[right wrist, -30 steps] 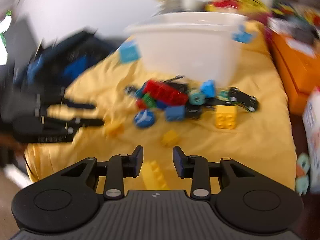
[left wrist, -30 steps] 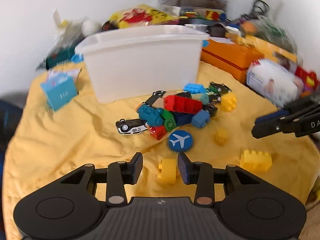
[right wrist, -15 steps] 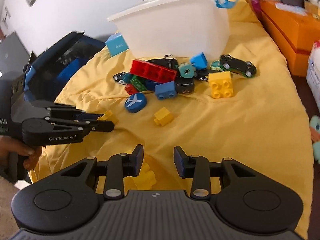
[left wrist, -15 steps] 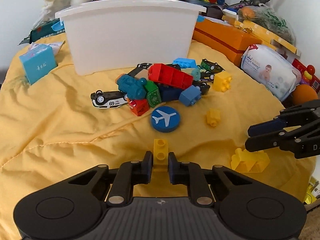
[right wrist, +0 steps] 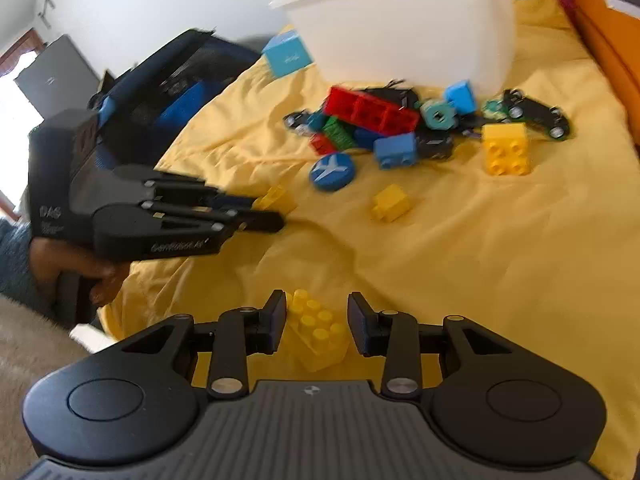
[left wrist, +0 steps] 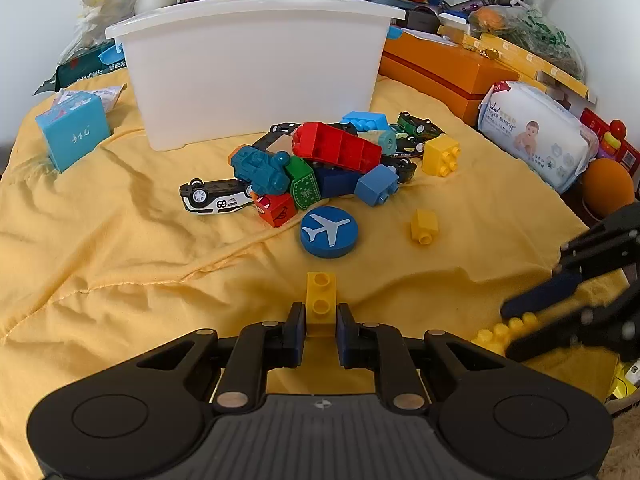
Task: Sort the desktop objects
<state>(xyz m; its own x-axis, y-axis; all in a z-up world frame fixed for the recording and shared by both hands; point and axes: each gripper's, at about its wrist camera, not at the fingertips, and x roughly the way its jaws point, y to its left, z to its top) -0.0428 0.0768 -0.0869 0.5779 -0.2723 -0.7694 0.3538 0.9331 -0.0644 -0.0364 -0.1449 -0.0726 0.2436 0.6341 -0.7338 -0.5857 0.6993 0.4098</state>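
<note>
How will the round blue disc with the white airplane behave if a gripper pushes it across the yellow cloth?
The round blue disc with the white airplane lies flat, so it would probably slide, not roll. It looks thick and rigid, so it is unlikely to bend. The wrinkled yellow cloth may bunch up and stop it.

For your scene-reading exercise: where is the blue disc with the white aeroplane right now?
In the left wrist view, the blue disc lies flat on the yellow cloth, just in front of the toy pile, left of a small yellow brick.
</note>
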